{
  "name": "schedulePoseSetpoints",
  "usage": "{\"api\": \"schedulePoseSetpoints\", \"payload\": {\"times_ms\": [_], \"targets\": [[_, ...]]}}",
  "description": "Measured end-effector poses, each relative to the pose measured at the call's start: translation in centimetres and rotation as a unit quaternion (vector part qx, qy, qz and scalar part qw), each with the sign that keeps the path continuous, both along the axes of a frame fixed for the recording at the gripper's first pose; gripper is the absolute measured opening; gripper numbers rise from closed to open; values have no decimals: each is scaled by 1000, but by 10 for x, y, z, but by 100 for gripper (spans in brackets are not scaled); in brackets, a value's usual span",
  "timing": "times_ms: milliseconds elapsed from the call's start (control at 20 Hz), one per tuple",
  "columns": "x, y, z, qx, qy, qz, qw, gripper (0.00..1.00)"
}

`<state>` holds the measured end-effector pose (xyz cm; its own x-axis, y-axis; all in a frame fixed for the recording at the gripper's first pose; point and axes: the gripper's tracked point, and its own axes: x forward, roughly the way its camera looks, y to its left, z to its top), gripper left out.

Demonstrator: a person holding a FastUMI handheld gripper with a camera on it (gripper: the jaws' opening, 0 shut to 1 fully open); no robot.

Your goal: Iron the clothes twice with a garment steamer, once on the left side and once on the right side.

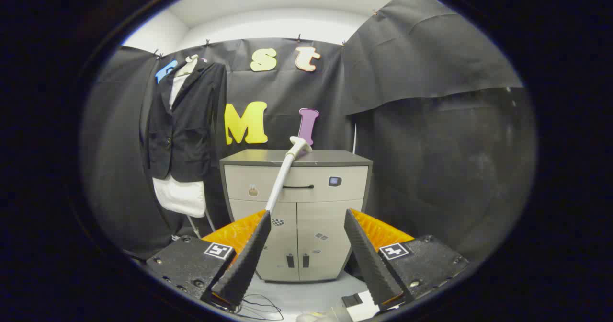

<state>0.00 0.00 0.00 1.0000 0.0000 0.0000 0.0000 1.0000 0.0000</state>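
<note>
Our gripper [306, 226] stands open, nothing between its fingers; beyond we see a steamer wand [287, 168] leaning over the cabinet [297, 216], a black jacket [184, 125] hanging left.

The steamer [287, 166] wand's lower end disappears behind one finger [246, 255] of the tool [306, 226] (contact unclear)

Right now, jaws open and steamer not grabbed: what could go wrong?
1. The gripper has its jaws apart; the steamer wand leans by the left one, so closing may knock it aside.
2. The jacket hangs off to the side beyond the cabinet; swinging over could clip the cabinet corner.
</note>
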Motion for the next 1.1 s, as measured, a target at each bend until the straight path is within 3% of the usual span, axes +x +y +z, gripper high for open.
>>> {"api": "schedulePoseSetpoints", "payload": {"times_ms": [750, 1100], "targets": [[0, 18, 20, 1, 2, -19, 1000, 97], [68, 8, 62, 8, 15, -5, 1000, 96]]}}
